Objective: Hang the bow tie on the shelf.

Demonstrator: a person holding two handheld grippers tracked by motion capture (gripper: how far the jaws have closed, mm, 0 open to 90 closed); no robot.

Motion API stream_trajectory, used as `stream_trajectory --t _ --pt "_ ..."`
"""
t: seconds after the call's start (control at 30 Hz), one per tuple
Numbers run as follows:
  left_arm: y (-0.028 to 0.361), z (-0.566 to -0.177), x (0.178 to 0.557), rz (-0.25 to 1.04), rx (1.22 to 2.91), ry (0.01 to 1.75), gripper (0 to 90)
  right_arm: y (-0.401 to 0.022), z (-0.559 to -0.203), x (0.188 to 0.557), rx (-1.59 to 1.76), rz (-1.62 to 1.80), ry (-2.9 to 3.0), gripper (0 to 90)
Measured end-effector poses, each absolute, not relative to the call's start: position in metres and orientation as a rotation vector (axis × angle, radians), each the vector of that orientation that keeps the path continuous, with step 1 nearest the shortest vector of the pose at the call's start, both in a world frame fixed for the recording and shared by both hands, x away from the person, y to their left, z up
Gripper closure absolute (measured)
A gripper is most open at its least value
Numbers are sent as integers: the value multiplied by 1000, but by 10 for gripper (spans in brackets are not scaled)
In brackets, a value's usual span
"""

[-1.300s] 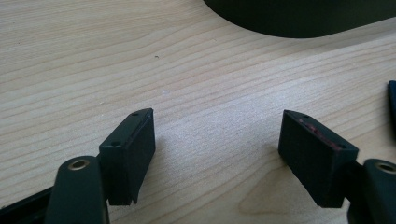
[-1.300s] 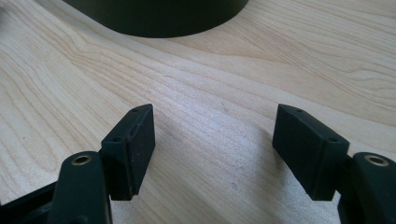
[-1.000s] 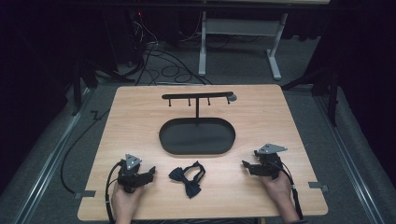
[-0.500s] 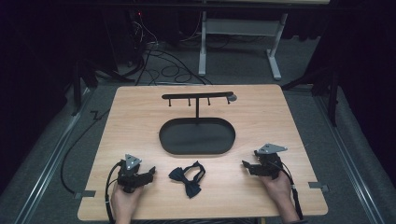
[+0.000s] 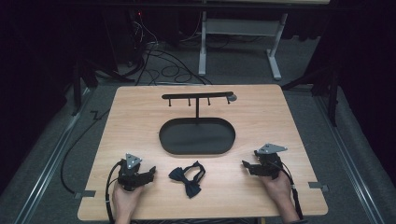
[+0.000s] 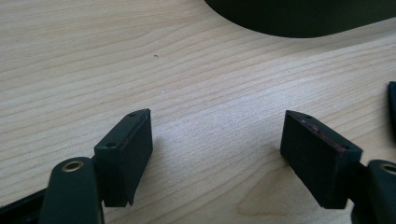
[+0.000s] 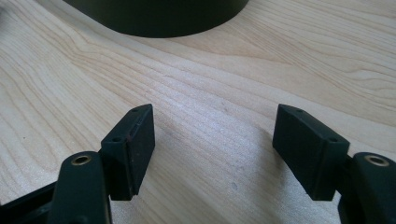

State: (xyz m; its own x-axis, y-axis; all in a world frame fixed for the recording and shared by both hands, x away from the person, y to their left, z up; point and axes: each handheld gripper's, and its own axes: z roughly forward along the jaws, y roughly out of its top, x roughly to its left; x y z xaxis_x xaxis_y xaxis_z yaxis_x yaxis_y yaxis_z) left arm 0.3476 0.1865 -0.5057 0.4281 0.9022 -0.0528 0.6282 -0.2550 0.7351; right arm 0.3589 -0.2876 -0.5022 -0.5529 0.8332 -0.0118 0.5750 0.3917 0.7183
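A dark navy bow tie (image 5: 187, 178) lies flat on the wooden table (image 5: 140, 126) near the front edge, between the two hands. Behind it stands a black hanger stand with an oval base (image 5: 197, 136) and a T-shaped bar with small hooks (image 5: 198, 96). My left gripper (image 5: 150, 174) rests on the table left of the bow tie, open, with bare wood between its fingers (image 6: 126, 154). My right gripper (image 5: 245, 166) rests right of the bow tie, also open and holding nothing, fingers (image 7: 133, 147) wide apart. The base's edge (image 6: 299, 18) shows ahead of the left gripper.
A dark sliver (image 6: 392, 105) at the right edge of the left gripper view is likely the bow tie. Beyond the table's far edge are cables (image 5: 154, 60) on the floor and a white desk frame (image 5: 238, 28). Metal rails (image 5: 44, 172) run along both sides.
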Motion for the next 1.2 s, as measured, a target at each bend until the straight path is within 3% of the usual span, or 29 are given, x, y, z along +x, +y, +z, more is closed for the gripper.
stream_trajectory --t 0.33,0.6,0.77,1.2 --pt "188 -491 345 418 1940 1238 282 -288 -502 359 1215 960 2285 311" --pt "182 -477 337 440 1921 1209 279 -288 -502 359 1216 960 2289 310" --pt "174 -472 340 400 1955 1208 331 -288 -502 359 1215 960 2290 311" --pt "154 -459 341 323 1987 1121 362 -288 -502 359 1214 960 2290 310"
